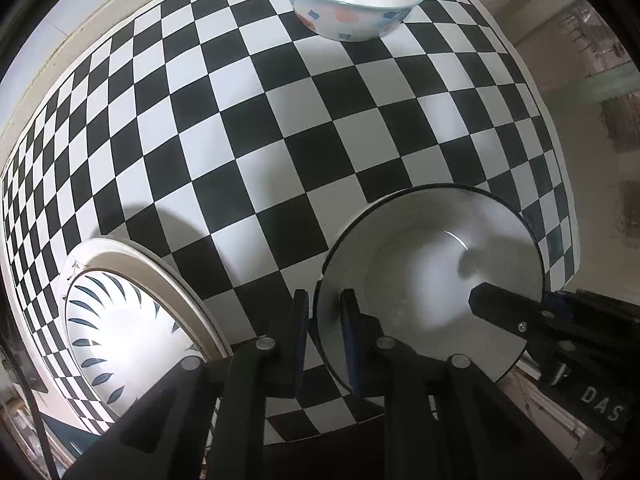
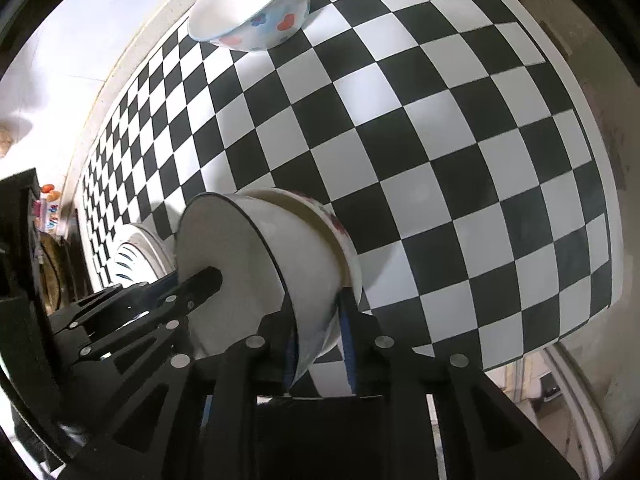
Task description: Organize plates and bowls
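Black-rimmed white bowl (image 1: 432, 276) sits closest to both cams, near the checkered tablecloth's (image 1: 256, 128) front edge. Left gripper (image 1: 326, 336) straddles its rim on the left side: one finger inside the bowl, one outside, both pads against the wall, so clamped on it. Right gripper (image 2: 318, 344) does the same on the opp. side, fingers either side of the wall, w/ one tip showing inside the bowl in left cam. In right cam the bowl (image 2: 256, 264) is nested in a second bowl (image 2: 340, 240) w/ a red-patterned outside; the right gripper's outer finger looks pressed on that one. Leaf-pattern plate (image 1: 132, 320) lies just left of the bowl. Heart-and-flower bowl (image 1: 352, 0) stands well beyond it, at the cloth's far edge.
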The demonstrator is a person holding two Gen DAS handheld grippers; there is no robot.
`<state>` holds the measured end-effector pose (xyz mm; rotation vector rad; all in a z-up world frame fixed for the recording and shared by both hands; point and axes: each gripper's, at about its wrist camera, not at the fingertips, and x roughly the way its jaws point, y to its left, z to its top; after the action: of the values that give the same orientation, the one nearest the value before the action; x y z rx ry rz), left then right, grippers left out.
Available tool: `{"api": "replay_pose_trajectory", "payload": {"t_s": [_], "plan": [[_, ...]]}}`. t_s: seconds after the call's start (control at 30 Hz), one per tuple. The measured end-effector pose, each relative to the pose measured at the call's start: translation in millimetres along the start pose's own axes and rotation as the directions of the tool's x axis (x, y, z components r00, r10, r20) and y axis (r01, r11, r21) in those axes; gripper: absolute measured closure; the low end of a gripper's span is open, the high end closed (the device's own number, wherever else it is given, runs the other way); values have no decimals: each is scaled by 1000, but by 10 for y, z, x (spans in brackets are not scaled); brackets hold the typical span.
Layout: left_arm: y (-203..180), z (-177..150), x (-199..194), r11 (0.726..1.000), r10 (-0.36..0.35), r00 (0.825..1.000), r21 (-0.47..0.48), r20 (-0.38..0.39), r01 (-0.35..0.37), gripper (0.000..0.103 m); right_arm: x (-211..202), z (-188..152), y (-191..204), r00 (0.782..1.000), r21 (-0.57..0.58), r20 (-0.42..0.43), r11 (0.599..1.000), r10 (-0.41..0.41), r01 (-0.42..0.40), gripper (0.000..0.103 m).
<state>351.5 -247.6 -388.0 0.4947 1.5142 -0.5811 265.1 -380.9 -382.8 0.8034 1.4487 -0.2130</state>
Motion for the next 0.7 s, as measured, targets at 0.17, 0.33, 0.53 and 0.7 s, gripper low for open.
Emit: {"api": "replay_pose_trajectory", "payload": {"t_s": [0.17, 0.33, 0.53, 0.7], "plan": [[-15, 6, -13, 1000, 1, 1000, 2, 6, -1, 89, -10, -12, -14, 1000, -6, -1, 1000, 1, -1, 80], [-64, -13, -71, 1000, -1, 1000, 5, 13, 1, 89, -116, -72, 0, 1000, -21, 11, 999, -27, 27, 80], [-111, -25, -105, 1000, 6, 1000, 6, 18, -6, 89, -80, -54, -16, 999, -33, 10, 998, -46, 46, 88], [-135, -69, -164, 1000, 7, 999, 3, 32, -7, 89, -64, -72, 4, 997, -49, 19, 996, -69, 69, 89]]}}
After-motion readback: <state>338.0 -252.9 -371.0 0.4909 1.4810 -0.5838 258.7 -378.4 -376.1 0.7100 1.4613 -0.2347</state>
